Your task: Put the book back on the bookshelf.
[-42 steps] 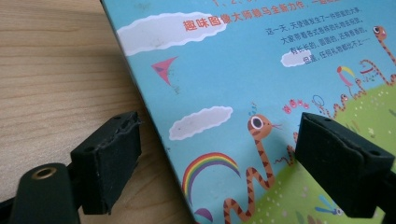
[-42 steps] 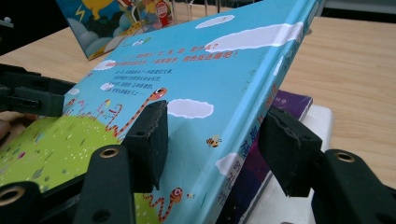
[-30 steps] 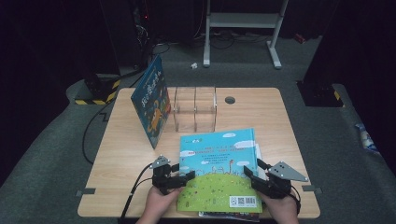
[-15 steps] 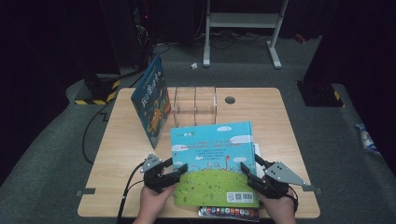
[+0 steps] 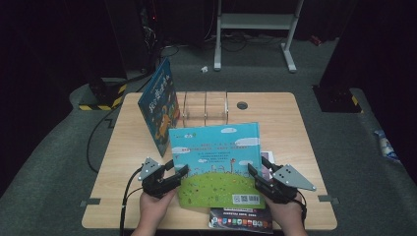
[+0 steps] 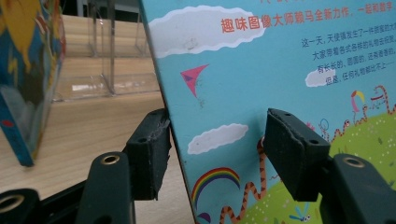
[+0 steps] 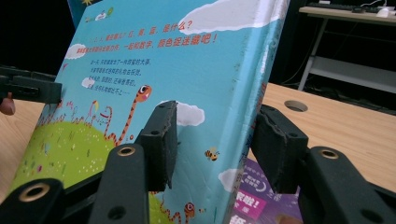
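Observation:
A light-blue picture book (image 5: 216, 162) with a green hill on its cover is tilted up off the table, far edge highest. My left gripper (image 5: 179, 173) grips its left edge: in the left gripper view the book (image 6: 280, 70) runs slantwise between the jaws of the left gripper (image 6: 217, 149), one pad behind the edge, one on the cover. My right gripper (image 5: 255, 172) holds the right edge. In the right gripper view the spine of the book (image 7: 187, 60) sits between the pads of the right gripper (image 7: 212, 144). Both pairs of jaws have just been closing on it.
Another blue picture book (image 5: 158, 105) stands leaning against a clear divider rack (image 5: 206, 108) at the back of the wooden table (image 5: 295, 128). A dark-covered book (image 5: 241, 220) lies under the lifted one at the front edge. A round cable hole (image 5: 242, 104) is behind the rack.
The blue book's far edge has swung up from lying nearly flat, and both grippers have risen with it. The jaws on both sides have narrowed around its edges.

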`<control>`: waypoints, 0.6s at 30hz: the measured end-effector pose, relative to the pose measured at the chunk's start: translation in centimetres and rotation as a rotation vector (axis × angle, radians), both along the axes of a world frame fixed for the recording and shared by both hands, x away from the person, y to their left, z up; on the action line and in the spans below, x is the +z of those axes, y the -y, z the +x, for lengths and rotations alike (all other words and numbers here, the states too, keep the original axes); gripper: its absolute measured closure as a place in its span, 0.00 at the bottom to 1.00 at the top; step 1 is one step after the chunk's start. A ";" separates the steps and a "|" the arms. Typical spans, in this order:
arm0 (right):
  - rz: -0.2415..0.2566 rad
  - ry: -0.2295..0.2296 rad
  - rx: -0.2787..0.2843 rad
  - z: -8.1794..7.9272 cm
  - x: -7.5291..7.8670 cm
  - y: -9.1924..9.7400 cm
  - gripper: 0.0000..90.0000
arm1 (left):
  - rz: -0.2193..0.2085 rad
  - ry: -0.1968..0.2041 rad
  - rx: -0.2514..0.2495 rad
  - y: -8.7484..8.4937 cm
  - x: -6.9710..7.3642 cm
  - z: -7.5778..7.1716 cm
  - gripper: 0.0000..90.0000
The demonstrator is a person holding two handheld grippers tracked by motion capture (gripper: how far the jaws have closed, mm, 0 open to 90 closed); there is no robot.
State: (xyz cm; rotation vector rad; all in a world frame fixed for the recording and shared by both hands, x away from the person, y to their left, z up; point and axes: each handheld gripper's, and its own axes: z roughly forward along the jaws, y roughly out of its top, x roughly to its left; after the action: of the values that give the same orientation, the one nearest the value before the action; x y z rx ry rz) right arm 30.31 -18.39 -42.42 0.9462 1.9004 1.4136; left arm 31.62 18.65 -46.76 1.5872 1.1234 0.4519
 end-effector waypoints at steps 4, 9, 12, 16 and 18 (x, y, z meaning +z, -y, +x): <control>-0.005 0.012 0.001 0.1 0.2 -0.5 0.58 | 0.004 0.012 0.007 -0.4 0.3 0.1 0.48; 0.005 0.025 0.003 0.3 0.5 -0.9 0.58 | 0.022 0.031 0.016 -0.6 0.7 0.2 0.48; 0.006 0.025 0.002 0.4 0.6 -1.1 0.58 | 0.034 0.038 0.022 -0.6 1.0 0.4 0.48; 0.009 0.036 0.002 0.6 0.9 -1.2 0.59 | 0.040 0.052 0.027 -0.7 1.2 0.6 0.49; 0.009 0.040 0.001 0.7 1.0 -1.3 0.59 | 0.044 0.055 0.027 -0.7 1.3 0.7 0.50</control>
State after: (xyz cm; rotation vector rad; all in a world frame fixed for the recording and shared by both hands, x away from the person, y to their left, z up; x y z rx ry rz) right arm 31.03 -17.09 -41.42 0.9151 1.8667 1.4325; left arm 32.35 19.35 -45.44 1.5896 1.1010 0.5390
